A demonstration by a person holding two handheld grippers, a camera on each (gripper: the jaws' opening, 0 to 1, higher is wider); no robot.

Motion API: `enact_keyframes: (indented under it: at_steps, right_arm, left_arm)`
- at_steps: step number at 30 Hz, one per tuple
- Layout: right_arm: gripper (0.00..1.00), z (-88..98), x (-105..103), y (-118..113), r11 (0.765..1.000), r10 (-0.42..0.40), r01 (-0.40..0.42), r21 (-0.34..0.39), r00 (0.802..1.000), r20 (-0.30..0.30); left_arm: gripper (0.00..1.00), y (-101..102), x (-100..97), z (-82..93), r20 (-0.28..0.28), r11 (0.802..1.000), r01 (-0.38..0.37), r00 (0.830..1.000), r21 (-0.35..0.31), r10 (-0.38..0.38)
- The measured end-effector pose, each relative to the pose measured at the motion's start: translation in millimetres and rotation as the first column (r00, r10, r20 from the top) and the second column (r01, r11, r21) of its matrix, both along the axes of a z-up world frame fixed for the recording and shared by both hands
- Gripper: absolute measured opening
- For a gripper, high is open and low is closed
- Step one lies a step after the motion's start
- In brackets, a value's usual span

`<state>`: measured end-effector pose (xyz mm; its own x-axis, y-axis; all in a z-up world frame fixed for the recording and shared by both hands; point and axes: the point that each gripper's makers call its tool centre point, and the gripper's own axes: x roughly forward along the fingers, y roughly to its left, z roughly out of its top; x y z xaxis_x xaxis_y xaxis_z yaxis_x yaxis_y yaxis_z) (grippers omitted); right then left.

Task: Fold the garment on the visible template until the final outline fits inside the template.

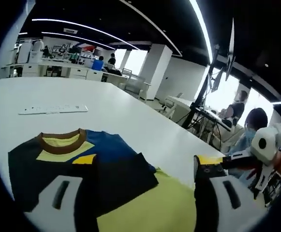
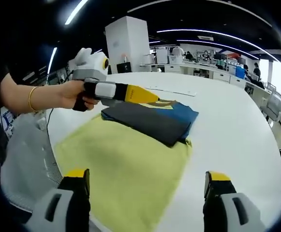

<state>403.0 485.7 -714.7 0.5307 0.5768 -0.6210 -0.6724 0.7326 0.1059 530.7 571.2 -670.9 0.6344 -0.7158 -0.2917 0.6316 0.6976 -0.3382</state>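
The left gripper is gripped in the person's left hand, forearm stretched out level with a bangle at the wrist, its jaws drawn close at the tip. The right gripper hangs empty, its jaws spread wide apart.

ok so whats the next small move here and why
Probably bring the right gripper forward to the yellow lower part of the garment and fold it toward the collar: the dark upper part already looks folded, while the yellow part lies spread flat and both jaws are open.
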Motion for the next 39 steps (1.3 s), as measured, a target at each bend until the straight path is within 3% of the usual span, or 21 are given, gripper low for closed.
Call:
enact_keyframes:
  at_steps: [8, 16, 28, 30, 39]
  right_arm:
    - [1.0, 2.3, -5, 3, 0.997, 0.077, -0.077, 0.002, 0.997, -0.018]
    - [1.0, 3.9, -17, 6, 0.989, 0.147, -0.148, -0.002, 0.988, -0.045]
    - [0.94, 2.0, -41, 13, 0.966, 0.255, -0.257, -0.017, 0.964, -0.072]
    - [0.91, 0.8, -48, 15, 0.958, 0.282, -0.285, -0.023, 0.956, -0.081]
    - [0.85, -8.4, -63, 14, 0.94, 0.329, -0.336, -0.061, 0.939, -0.103]
  left_arm:
    - [0.99, 36, -13.1, 13.3, 0.025, 0.999, -0.023, 0.999, 0.022, 0.022]
    - [0.99, 72, -42.7, 10.5, 0.027, 0.997, -0.019, 0.999, 0.076, 0.017]
    - [0.99, 131, -107.5, -2.0, -0.009, 0.988, 0.01, 1.0, 0.154, -0.009]
    - [0.99, 136, -118.5, -3.1, -0.029, 0.992, 0.011, 1.0, 0.124, -0.007]
    - [0.89, 157, -160.1, -19.8, -0.069, 0.983, 0.056, 0.997, 0.173, -0.044]
